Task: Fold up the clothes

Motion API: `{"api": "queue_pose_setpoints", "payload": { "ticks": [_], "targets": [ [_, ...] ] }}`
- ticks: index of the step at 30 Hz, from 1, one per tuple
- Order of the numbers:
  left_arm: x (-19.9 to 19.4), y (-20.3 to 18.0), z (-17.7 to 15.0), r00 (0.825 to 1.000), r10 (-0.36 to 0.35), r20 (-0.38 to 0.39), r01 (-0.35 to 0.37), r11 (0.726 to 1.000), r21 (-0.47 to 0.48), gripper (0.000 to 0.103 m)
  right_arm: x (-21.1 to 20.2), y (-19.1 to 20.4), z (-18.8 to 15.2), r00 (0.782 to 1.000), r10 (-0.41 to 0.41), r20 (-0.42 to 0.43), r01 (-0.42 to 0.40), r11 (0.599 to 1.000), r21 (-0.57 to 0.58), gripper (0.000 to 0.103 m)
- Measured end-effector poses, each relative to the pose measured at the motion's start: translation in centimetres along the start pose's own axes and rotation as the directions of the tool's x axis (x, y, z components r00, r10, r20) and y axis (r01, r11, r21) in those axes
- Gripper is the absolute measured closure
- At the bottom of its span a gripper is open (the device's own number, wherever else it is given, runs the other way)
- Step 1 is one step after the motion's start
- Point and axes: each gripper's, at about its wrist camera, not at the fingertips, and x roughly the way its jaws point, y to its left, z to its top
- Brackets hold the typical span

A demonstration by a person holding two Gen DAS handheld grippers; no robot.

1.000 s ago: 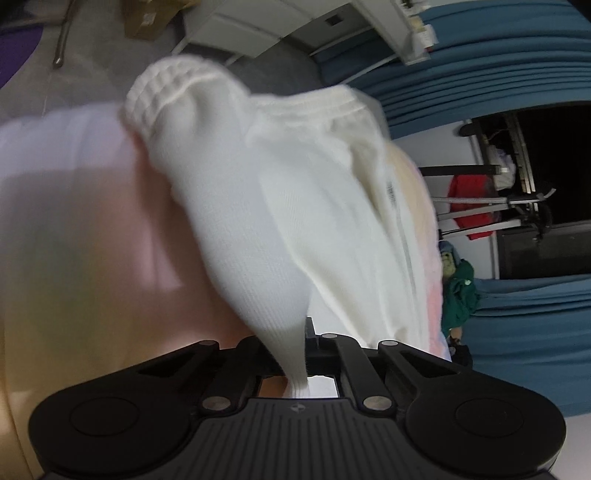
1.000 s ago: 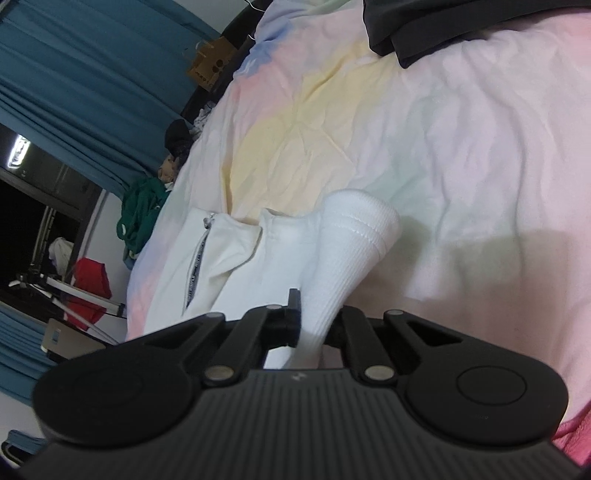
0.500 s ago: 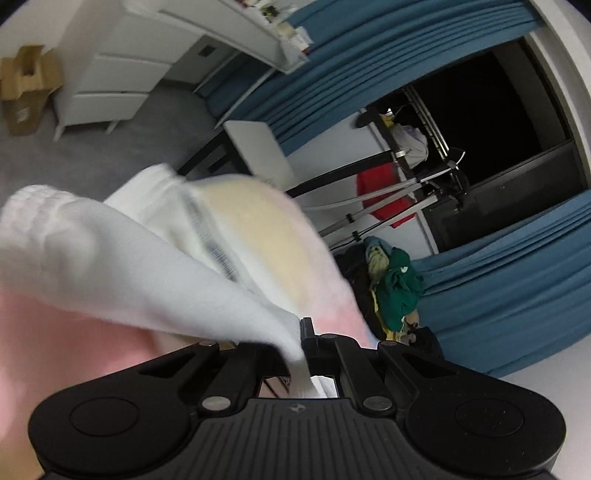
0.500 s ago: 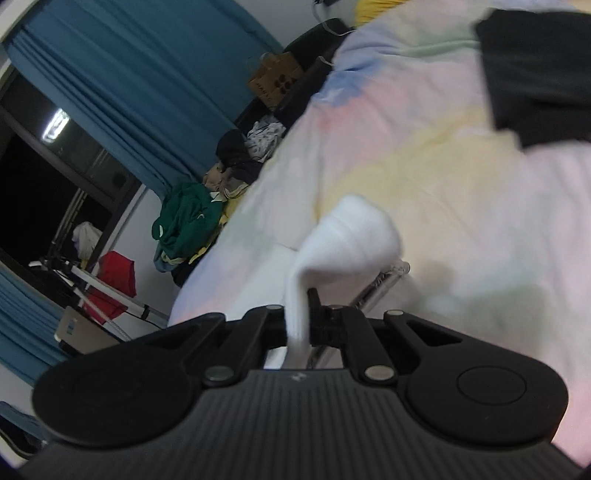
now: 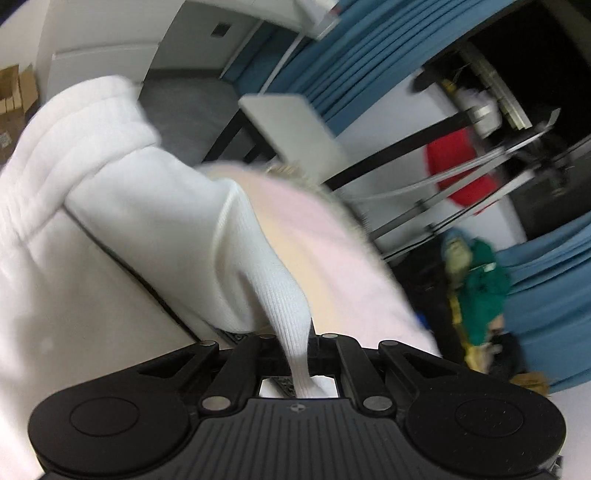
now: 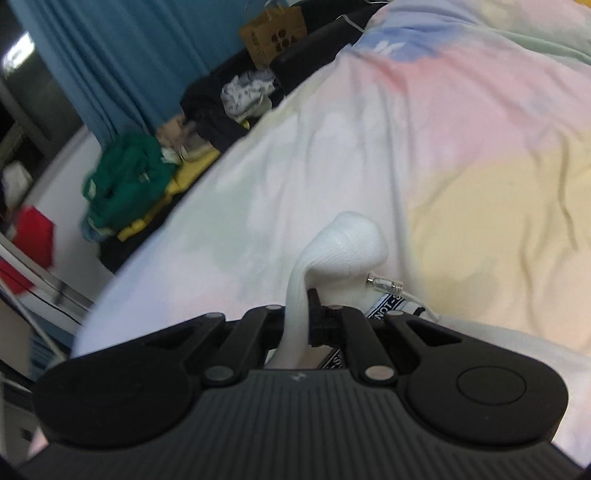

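The black left gripper (image 5: 301, 354) and black right gripper (image 6: 308, 325) each pinched tight a ribbed end of the soft white knit top (image 5: 155, 229), which stretched away in front over the pastel bed cover (image 6: 424, 155).

Pastel bedsheet (image 6: 461, 155), blue curtains (image 5: 369, 62), green clothes heap (image 6: 125, 177), cardboard box (image 6: 273, 35), red cloth (image 5: 458, 166)

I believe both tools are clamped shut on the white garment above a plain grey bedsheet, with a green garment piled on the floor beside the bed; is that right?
Not quite: the bedsheet is not plain grey but pastel, with pink, yellow and blue patches, as the right wrist view shows. The rest holds: the left tool and right tool are both shut on the white garment, and the green garment lies beside the bed.
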Motion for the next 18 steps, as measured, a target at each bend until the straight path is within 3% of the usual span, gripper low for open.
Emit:
{"api": "queue_pose_setpoints", "payload": {
  "ticks": [3,6,8,10,12,14,16,18],
  "targets": [
    [2.1,1.3,-0.1,1.0,-0.013,-0.003,0.013,1.0,0.003,0.096,1.6,0.0,-0.5,1.0,0.019,-0.017,-0.019,0.999,-0.044,0.092],
    [1.6,1.3,-0.1,0.999,-0.043,0.007,0.042,0.993,0.106,0.091,1.2,-0.8,-0.2,0.996,0.071,-0.047,-0.073,0.996,-0.055,0.082],
    [0.2,1.3,-0.1,0.998,-0.063,0.017,0.059,0.987,0.15,0.072,-0.5,-1.2,0.2,0.994,0.105,-0.039,-0.108,0.99,-0.089,0.074],
    [-1.8,1.3,-0.3,0.996,-0.082,0.038,0.076,0.985,0.156,0.063,-2.7,-1.5,0.3,0.992,0.125,-0.008,-0.125,0.985,-0.122,0.053],
    [-4.4,1.7,-0.6,0.993,-0.089,0.073,0.077,0.985,0.157,0.056,-5.0,-2.2,1.0,0.991,0.133,0.018,-0.13,0.985,-0.116,0.043],
    [-7.0,2.2,-1.4,0.99,-0.099,0.1,0.084,0.985,0.15,0.036,-7.6,-3.5,1.4,0.988,0.147,0.038,-0.143,0.985,-0.092,0.043],
    [-10.0,3.4,-2.5,0.985,-0.129,0.113,0.113,0.984,0.137,0.024,-10.0,-5.1,1.5,0.985,0.164,0.044,-0.161,0.985,-0.056,0.043],
    [-11.9,5.6,-4.1,0.983,-0.159,0.089,0.151,0.985,0.087,0.022,-11.7,-7.1,0.9,0.982,0.19,0.02,-0.19,0.982,0.009,0.041]
  ]
}}
